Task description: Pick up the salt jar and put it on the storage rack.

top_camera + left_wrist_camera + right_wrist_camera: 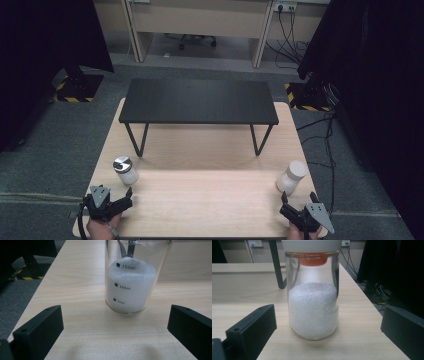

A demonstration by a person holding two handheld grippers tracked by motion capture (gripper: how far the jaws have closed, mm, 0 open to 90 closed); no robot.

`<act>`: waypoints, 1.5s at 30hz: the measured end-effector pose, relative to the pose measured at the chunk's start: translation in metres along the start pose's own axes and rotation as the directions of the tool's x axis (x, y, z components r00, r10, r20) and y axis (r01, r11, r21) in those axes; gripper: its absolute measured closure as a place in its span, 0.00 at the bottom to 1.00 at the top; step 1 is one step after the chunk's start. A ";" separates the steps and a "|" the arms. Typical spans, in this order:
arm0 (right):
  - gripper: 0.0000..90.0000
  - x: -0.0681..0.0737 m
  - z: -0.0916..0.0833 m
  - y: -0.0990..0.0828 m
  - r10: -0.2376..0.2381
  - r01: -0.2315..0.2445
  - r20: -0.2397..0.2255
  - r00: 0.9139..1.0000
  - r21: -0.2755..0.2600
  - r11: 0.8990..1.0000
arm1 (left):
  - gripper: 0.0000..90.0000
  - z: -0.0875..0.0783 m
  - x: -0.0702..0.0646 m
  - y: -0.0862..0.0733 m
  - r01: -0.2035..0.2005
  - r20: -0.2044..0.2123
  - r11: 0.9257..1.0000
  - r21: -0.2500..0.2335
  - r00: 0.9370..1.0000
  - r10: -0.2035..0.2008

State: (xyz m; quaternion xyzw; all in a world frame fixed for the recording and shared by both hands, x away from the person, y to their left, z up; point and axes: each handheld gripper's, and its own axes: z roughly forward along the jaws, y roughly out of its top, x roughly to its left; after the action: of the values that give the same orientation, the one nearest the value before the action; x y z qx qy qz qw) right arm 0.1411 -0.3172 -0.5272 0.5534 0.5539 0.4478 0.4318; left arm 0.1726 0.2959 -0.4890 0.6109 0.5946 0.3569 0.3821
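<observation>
Table [210,200]: pale wood, fine grain. Small bench [200,100] at 12 o'clock: matte black top and legs. Measuring jar [132,277] at 9 o'clock: clear glass, black square ticks and "150ml/100ml/50ml" print, white granules inside, shiny silver lid [121,163]. Second jar [312,302] at 3 o'clock: clear glass, white granules, white cap, orange plug under it. Left gripper [111,200] and right gripper [299,206]: black jaws, grey plates on top. Floor grey; yellow-black hazard stripes [70,99] at 10 and 2 o'clock.

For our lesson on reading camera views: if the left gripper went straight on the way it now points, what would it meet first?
Most likely the glass measuring jar of white powder, standing between its open jaws' lines just ahead on the wooden table.
</observation>
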 end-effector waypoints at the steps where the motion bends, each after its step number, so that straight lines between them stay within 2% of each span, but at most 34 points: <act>1: 0.00 0.000 0.000 0.000 0.000 0.000 0.000 1.000 0.000 1.000 | 0.00 0.000 0.000 0.000 0.000 0.001 1.000 0.000 1.000 0.000; 16: 0.00 0.000 -0.001 -0.002 -0.005 0.005 -0.004 1.000 -0.010 1.000 | 0.00 -0.001 -0.002 0.004 0.000 0.004 1.000 0.015 1.000 0.000; 21: 0.00 0.000 -0.001 -0.003 -0.016 0.016 -0.006 1.000 -0.014 1.000 | 0.00 -0.001 -0.003 0.006 0.019 0.007 1.000 0.019 1.000 -0.020; 25: 0.00 0.000 -0.001 -0.003 -0.016 0.016 -0.008 1.000 -0.014 1.000 | 0.00 0.002 -0.004 0.014 0.006 0.018 0.999 0.042 1.000 -0.007; 31: 0.00 -0.003 -0.001 -0.003 -0.007 0.006 -0.018 1.000 -0.016 1.000 | 0.00 0.005 -0.009 0.022 0.002 0.020 0.999 0.037 1.000 -0.003; 33: 0.00 -0.003 -0.001 -0.003 -0.003 0.002 -0.019 1.000 -0.017 1.000 | 0.00 0.007 -0.008 0.027 0.007 0.029 0.999 0.052 1.000 -0.009; 36: 0.00 -0.003 -0.001 -0.003 -0.003 0.002 -0.020 1.000 -0.017 1.000 | 0.00 0.012 -0.013 0.036 0.014 0.009 0.996 0.087 1.000 -0.014; 39: 0.00 -0.003 -0.001 -0.003 -0.008 0.007 -0.022 1.000 -0.014 1.000 | 0.00 0.014 -0.011 0.041 0.028 0.022 0.995 0.092 0.999 -0.030; 45: 0.00 -0.004 -0.001 -0.002 -0.009 0.009 -0.026 1.000 -0.010 1.000 | 0.00 0.017 -0.016 0.048 -0.001 0.029 0.997 0.082 1.000 -0.002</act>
State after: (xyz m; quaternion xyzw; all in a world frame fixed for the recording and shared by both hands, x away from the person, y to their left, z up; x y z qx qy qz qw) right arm 0.1401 -0.3207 -0.5290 0.5429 0.5596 0.4557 0.4295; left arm 0.2094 0.2790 -0.4535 0.6310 0.6034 0.3232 0.3651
